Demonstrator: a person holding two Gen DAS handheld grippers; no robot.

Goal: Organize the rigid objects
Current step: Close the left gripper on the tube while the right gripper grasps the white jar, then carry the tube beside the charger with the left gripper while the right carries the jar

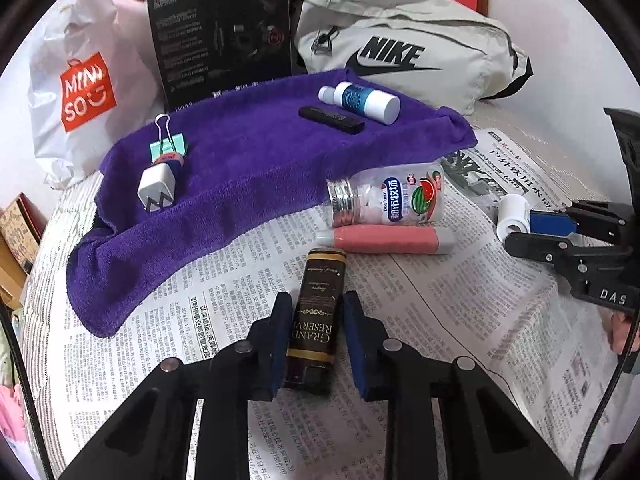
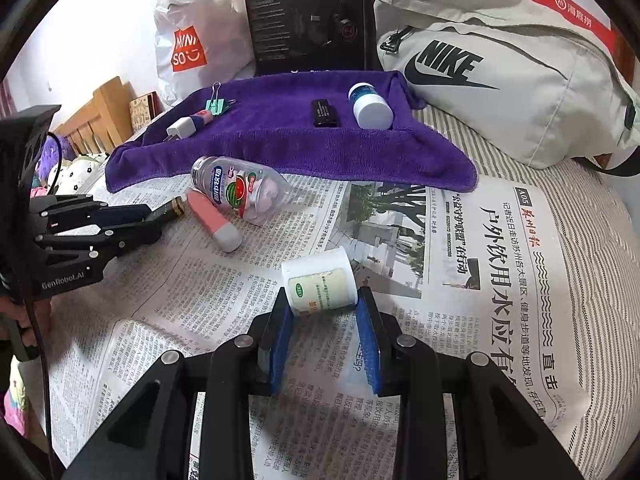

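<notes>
With both grippers' fingers spread, the left gripper [image 1: 316, 336] around the dark bottle [image 1: 316, 316] and the right gripper [image 2: 324, 328] around the white jar [image 2: 320, 284], either round thing may roll off the newspaper [image 2: 460, 280] if nudged before being pinched.

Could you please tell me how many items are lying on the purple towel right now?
4: a binder clip and a white charger plug at its left end, a black stick and a blue-and-white bottle towards the right. Folds could hide more.

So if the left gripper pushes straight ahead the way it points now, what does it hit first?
The left gripper already straddles the dark Grand Reserve bottle lying on the newspaper. Beyond the bottle's gold cap, the next thing in line looks to be the pink tube, then the clear candy bottle. Depth is uncertain.
</notes>
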